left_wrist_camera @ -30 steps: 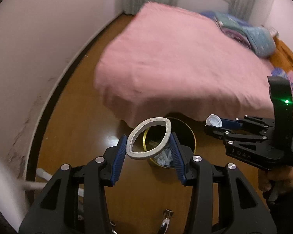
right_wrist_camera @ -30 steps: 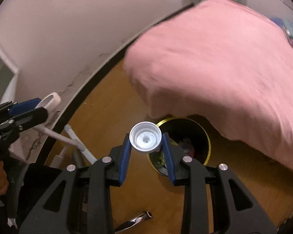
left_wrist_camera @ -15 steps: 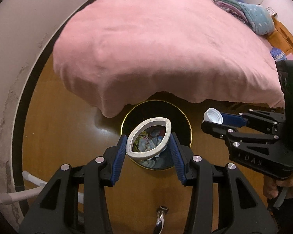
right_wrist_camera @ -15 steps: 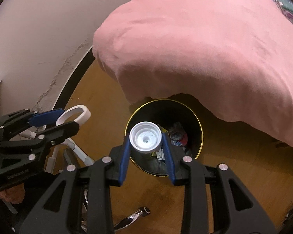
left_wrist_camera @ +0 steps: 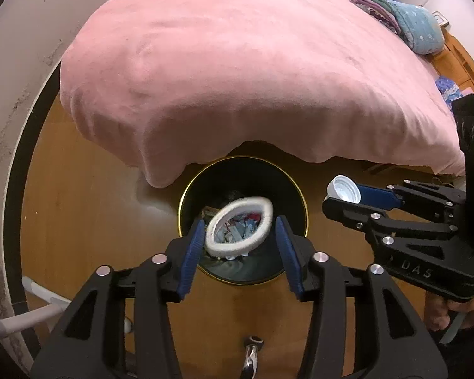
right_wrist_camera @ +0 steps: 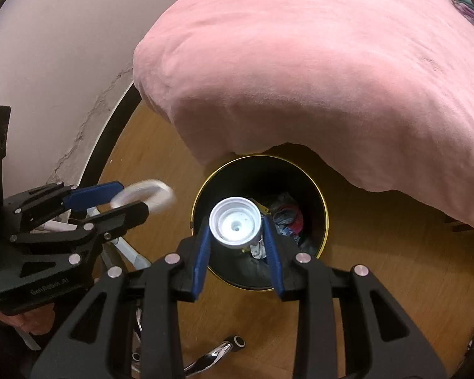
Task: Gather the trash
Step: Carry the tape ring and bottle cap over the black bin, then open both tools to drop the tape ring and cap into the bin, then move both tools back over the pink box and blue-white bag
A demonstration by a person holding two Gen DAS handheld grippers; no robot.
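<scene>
Your left gripper (left_wrist_camera: 240,222) points steeply down over the round black trash bin (left_wrist_camera: 304,208), which stands on the wooden floor (left_wrist_camera: 79,221) with its far rim tucked under the overhanging edge of the pink blanket (left_wrist_camera: 252,63) on the bed. Its jaws have just been opening and now stand apart. The white ring (left_wrist_camera: 233,248) sits between the blue pads, blurred and tilted, with a clear gap to the right-hand pad. It lies close against the left-hand pad, though you cannot tell whether it touches there. Through the ring you see the bin's mouth and the paper scraps (left_wrist_camera: 237,232) lying in the bottom. Your right gripper (right_wrist_camera: 236,225) is clamped on the white bottle cap (right_wrist_camera: 235,221), both blue pads pressing its sides, the open hollow of the cap facing the camera. In the right wrist view the cap hangs over the near-left part of the bin's opening, above the coloured scraps inside. Seen from the left wrist, that gripper reaches in from the right, with the cap just outside the bin's right rim. The two grippers are side by side and apart, not touching. Your right hand (left_wrist_camera: 458,312) shows under its gripper's handle at the right edge.
</scene>
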